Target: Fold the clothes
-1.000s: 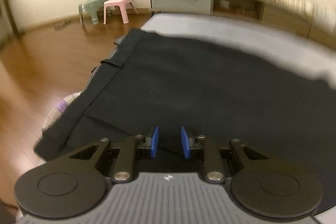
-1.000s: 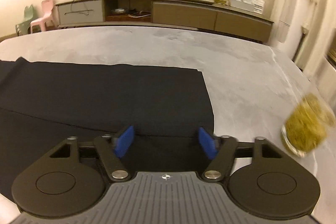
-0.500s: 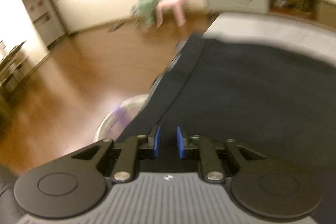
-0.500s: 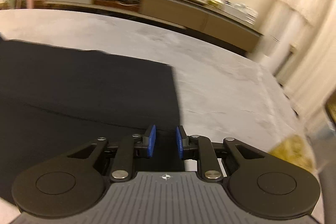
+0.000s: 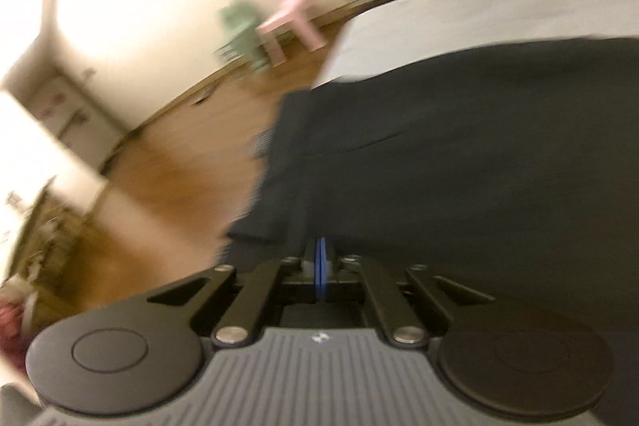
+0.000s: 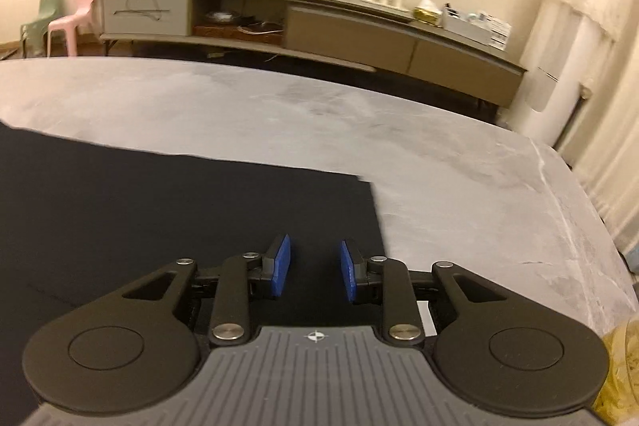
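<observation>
A black garment [image 5: 479, 146] lies spread on a grey table [image 5: 499, 2]; in the left wrist view its left end hangs over the table's edge. My left gripper [image 5: 321, 258] is shut, its blue pads pressed together at the garment's near edge; whether cloth is pinched between them I cannot tell. In the right wrist view the garment [image 6: 179, 210] covers the left half of the table [image 6: 439, 154], with its right edge just right of my gripper. My right gripper [image 6: 313, 266] is open over the garment's near right corner, nothing between the pads.
Wooden floor [image 5: 159, 186] lies left of the table, with a pink chair [image 5: 287, 6] and a green chair [image 5: 239, 34] by the wall. A long sideboard [image 6: 319, 22] stands behind the table. A yellowish jar [image 6: 619, 366] sits at the table's near right edge.
My left gripper has closed fully and swung left and tilted, the view blurred. My right gripper closed to a narrow gap, then opened partway, and moved slightly along the garment's right edge.
</observation>
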### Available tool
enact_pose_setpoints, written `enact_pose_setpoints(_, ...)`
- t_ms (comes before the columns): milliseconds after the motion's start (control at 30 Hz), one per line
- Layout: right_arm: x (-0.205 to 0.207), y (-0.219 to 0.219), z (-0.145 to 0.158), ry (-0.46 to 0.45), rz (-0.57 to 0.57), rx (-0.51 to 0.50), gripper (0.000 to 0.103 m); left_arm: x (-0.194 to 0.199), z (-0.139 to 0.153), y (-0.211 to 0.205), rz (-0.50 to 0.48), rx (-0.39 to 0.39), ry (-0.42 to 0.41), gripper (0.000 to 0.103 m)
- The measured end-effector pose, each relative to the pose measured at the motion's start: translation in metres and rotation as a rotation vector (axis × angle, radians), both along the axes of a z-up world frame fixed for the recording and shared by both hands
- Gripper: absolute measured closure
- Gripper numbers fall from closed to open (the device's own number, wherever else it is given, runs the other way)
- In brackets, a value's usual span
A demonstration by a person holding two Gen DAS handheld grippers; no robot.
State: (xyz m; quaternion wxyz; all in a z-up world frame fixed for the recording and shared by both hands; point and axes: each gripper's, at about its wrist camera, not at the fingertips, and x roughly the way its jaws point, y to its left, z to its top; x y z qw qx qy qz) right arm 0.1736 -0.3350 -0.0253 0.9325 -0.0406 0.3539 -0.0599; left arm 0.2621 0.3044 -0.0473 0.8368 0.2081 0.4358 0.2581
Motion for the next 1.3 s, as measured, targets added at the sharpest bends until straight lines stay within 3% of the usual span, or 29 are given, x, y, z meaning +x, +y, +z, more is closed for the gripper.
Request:
enact_pose_setpoints(100, 0.004, 0.0, -0.001, 0.007, -0.002, -0.01, 0.075, 0.002, 0.013, 0.028, 0.097, -0.095, -0.038, 0.102)
enact_pose_setpoints(200, 0.002, 0.005, 0.002, 0.02, -0.01, -0.069, 0.074, -0.006, 0.029, 0.047, 0.144, -0.221, -0.094, 0.093)
enact_pose_setpoints(267, -0.002, 0.007, 0.004, 0.032, -0.03, -0.121, 0.074, -0.017, 0.05, 0.046, 0.075, -0.313, -0.159, 0.089)
enact_pose_setpoints(333, -0.006, 0.015, 0.008, 0.022, -0.047, -0.169, 0.074, -0.033, 0.063, 0.047, -0.004, -0.351, -0.178, 0.088)
enact_pose_setpoints(400, -0.016, 0.031, 0.018, -0.029, 0.016, -0.144, 0.07, -0.041, 0.062, 0.055, -0.022, -0.376, -0.156, 0.088)
enact_pose_setpoints(500, -0.016, 0.055, 0.012, -0.024, 0.131, -0.086, 0.063, -0.047, 0.043, 0.086, 0.063, -0.436, -0.086, 0.088)
enact_pose_setpoints(567, -0.015, 0.07, 0.006, -0.011, 0.205, -0.058, 0.06, -0.06, 0.04, 0.104, 0.096, -0.472, -0.125, 0.078)
enact_pose_setpoints(600, -0.013, 0.072, 0.004, -0.006, 0.219, -0.04, 0.058, -0.063, 0.042, 0.109, 0.119, -0.491, -0.127, 0.081)
enact_pose_setpoints(667, -0.008, 0.057, 0.004, -0.005, 0.167, 0.013, 0.043, -0.069, 0.05, 0.108, 0.128, -0.474, -0.129, 0.086)
enact_pose_setpoints(767, -0.006, 0.029, 0.006, 0.011, 0.066, 0.112, 0.037, -0.075, 0.066, 0.096, 0.078, -0.447, -0.138, 0.084)
enact_pose_setpoints(833, -0.011, 0.021, 0.011, 0.02, 0.01, 0.121, 0.035, -0.082, 0.072, 0.085, 0.039, -0.423, -0.139, 0.083)
enact_pose_setpoints(933, -0.034, 0.008, 0.023, -0.031, -0.054, 0.18, 0.003, -0.092, 0.076, 0.071, -0.002, -0.436, -0.137, 0.083)
enact_pose_setpoints(1100, -0.064, -0.014, 0.022, -0.009, -0.121, 0.214, 0.002, -0.095, 0.073, 0.04, -0.102, -0.449, -0.109, 0.083)
enact_pose_setpoints(1233, -0.068, -0.017, 0.006, 0.033, -0.093, 0.226, 0.003, -0.089, 0.058, 0.003, -0.182, -0.415, -0.031, 0.082)
enact_pose_setpoints(1300, -0.07, -0.014, -0.002, 0.042, -0.07, 0.173, 0.003, -0.084, 0.049, -0.01, -0.203, -0.4, 0.003, 0.082)
